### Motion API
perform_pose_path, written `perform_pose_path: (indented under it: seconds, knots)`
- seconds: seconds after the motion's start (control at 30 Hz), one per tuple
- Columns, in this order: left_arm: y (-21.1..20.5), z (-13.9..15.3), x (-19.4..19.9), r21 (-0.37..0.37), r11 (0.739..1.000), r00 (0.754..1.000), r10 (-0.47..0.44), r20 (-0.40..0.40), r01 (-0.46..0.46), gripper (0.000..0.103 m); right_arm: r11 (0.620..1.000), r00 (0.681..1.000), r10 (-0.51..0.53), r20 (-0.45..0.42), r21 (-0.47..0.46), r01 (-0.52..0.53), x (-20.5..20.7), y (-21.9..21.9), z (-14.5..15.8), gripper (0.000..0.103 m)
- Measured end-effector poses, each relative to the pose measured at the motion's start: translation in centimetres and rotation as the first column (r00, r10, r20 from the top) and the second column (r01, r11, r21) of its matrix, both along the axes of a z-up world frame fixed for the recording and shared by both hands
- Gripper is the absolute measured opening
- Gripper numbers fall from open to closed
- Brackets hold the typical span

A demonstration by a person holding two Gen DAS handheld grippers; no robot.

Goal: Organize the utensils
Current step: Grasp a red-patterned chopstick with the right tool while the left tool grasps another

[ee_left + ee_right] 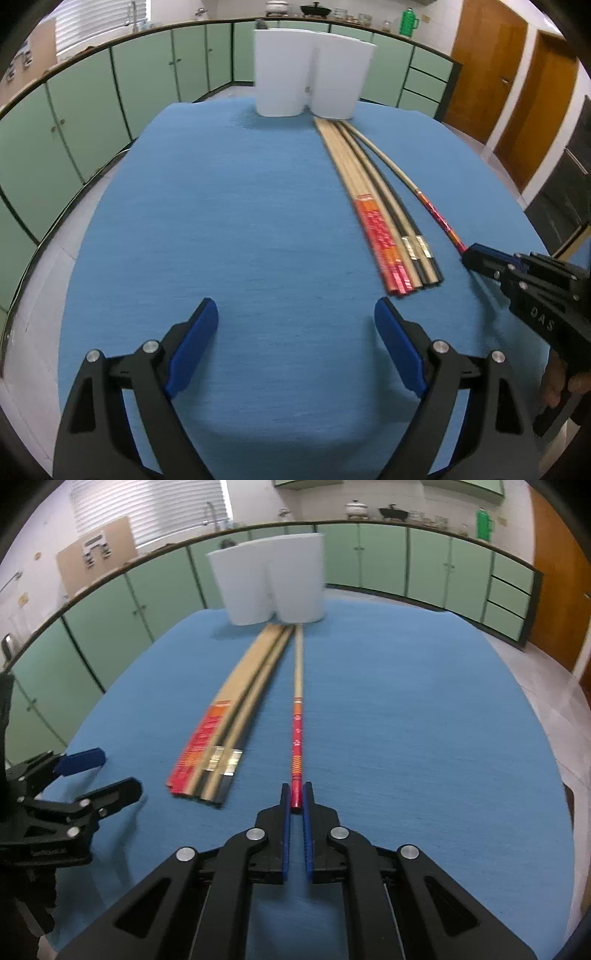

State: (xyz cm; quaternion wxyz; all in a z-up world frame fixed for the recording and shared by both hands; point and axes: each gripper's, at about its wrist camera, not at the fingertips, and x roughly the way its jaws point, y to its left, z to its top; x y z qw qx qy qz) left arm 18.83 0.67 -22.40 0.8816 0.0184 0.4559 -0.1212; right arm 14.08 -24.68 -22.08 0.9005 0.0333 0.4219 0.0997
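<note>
Trouble could come quickly: your right gripper has its fingers pinched on only the red butt of one chopstick, so that long shaft may swing or slip as you lift. Your left gripper hovers wide open, holding nothing. The remaining chopsticks lie bundled just beside, tips near the white holder. Blue cloth covers the table; green cabinets ring this kitchen.

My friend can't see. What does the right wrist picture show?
The right gripper pinches the red end of one chopstick lying on a blue tablecloth. More chopsticks lie bunched to its left, pointing toward a white holder.
</note>
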Motion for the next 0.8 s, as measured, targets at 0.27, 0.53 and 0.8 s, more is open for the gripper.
perform_pose_path:
  seconds: [0.27, 0.53, 0.8]
  knots:
    - [-2.7, -0.6, 0.6, 0.06, 0.998, 1.0, -0.016, 0.013, 0.015, 0.084, 0.999, 0.999, -0.046, -0.006, 0.01, 0.046, -0.2, -2.2, -0.2, 0.006]
    - [-1.3, -0.7, 1.3, 0.084, 0.995, 0.998, 0.061, 0.016, -0.062, 0.086, 0.999, 0.999, -0.047, -0.005, 0.023, 0.047, -0.1, -2.3, -0.2, 0.006]
    - [-1.2, -0.5, 1.4, 0.07, 0.993, 0.995, 0.096, 0.026, -0.097, 0.081, 0.998, 0.999, -0.043, -0.006, 0.039, 0.043, 0.0, -2.4, -0.3, 0.008]
